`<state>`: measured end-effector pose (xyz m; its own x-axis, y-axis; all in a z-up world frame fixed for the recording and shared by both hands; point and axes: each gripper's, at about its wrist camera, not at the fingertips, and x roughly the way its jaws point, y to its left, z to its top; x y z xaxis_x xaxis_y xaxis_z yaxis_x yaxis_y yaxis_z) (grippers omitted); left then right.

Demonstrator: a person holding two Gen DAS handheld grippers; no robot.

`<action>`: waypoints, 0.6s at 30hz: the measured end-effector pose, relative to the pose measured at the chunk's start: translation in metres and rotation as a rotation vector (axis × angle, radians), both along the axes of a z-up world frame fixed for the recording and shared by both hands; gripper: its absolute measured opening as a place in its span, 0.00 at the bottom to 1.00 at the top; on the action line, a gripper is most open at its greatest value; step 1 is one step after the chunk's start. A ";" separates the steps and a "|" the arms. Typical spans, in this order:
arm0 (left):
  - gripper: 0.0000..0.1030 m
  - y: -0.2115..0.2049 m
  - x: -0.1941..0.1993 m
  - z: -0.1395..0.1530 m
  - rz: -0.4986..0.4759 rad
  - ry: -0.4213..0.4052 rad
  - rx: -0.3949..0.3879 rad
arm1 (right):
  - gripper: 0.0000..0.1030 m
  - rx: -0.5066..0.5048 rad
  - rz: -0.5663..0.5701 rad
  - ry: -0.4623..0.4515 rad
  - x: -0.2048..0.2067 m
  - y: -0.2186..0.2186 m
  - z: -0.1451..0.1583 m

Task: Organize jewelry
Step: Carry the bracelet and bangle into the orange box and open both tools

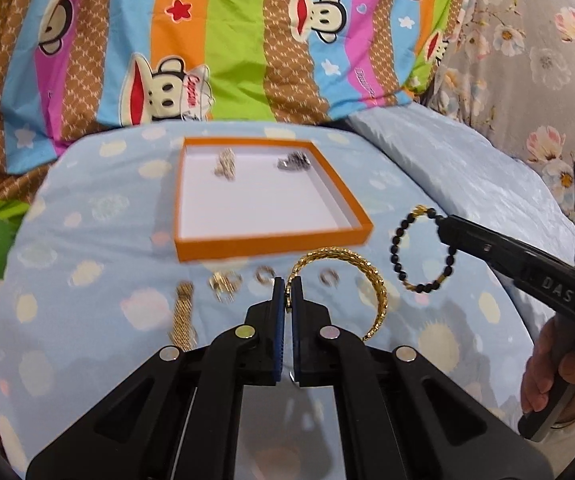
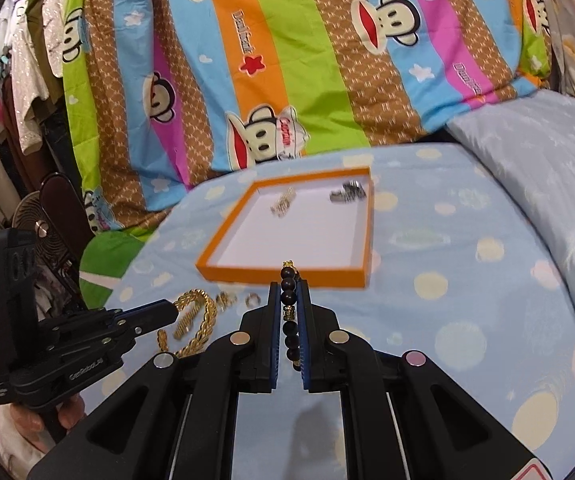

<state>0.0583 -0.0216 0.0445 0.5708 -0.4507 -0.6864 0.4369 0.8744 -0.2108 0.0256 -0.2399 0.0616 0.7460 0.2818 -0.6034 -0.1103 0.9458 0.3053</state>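
An orange-rimmed tray [image 1: 271, 247] with a white floor lies on the blue bedspread and holds two silver pieces. My left gripper [image 1: 288, 289] is shut on a gold braided bangle [image 1: 379, 294], which hangs above the cloth in front of the tray. My right gripper [image 2: 290, 292] is shut on a black bead bracelet [image 2: 288, 295] with gold charms; in the left wrist view that bracelet [image 1: 397, 258] dangles as a ring from the right gripper [image 1: 439, 227]. In the right wrist view the left gripper [image 2: 173, 314] holds the gold bangle [image 2: 201, 326].
Small rings [image 1: 264, 276] and a gold mesh strap [image 1: 182, 312] lie on the bedspread in front of the tray. A striped cartoon quilt [image 1: 215, 40] rises behind. A pale pillow [image 2: 547, 168] lies on the right; clothes and a fan [image 2: 27, 212] stand left.
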 end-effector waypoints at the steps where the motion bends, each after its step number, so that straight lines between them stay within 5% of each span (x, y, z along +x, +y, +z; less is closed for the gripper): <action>1: 0.02 0.001 0.010 0.005 0.015 -0.016 0.004 | 0.07 -0.008 0.005 -0.011 0.007 0.001 0.006; 9: 0.02 -0.008 0.091 0.014 0.071 -0.054 0.049 | 0.07 0.031 0.045 0.004 0.092 0.012 0.007; 18: 0.02 -0.024 0.160 -0.028 0.099 0.009 0.119 | 0.07 0.112 0.021 0.096 0.172 0.002 -0.041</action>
